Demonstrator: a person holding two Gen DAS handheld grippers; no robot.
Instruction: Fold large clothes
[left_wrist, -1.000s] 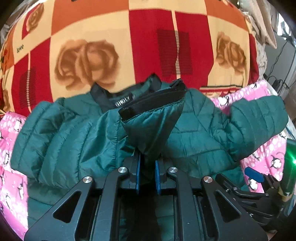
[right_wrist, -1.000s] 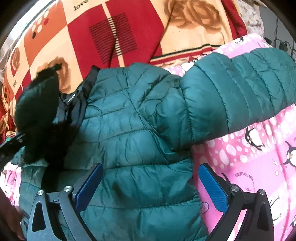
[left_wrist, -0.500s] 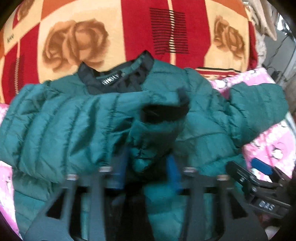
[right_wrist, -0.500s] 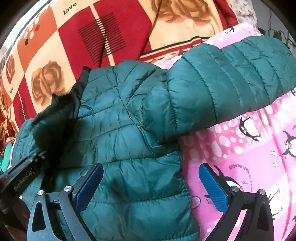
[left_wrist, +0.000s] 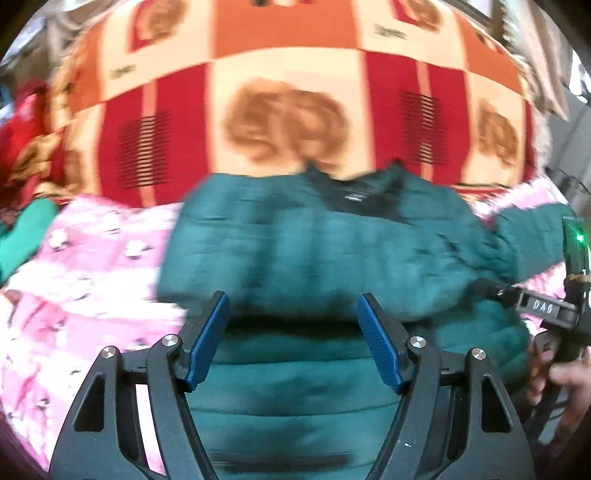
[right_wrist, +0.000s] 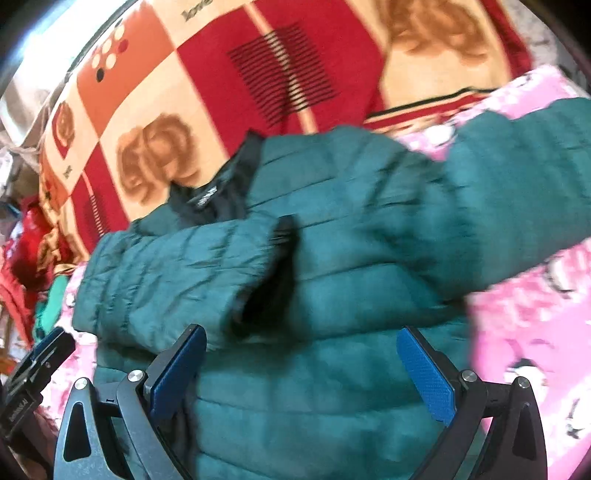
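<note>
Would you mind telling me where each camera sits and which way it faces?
Left wrist: on the left gripper, looking steeply down over the jacket toward the blanket; own fingers, jaws opening with nothing between; the right gripper and a hand at right.
Right wrist: on the right gripper, angled down at the jacket's folded sleeve; own open fingers; the left gripper at lower left.
Shared: jacket, collar, blanket, pink sheet.

In front of my tongs is a bed with a pink penguin sheet on it. A big green puffy jacket lies flat on the sheet, right past my tongs. Behind the jacket, farther from my tongs, lies a red and orange blanket with brown roses.
</note>
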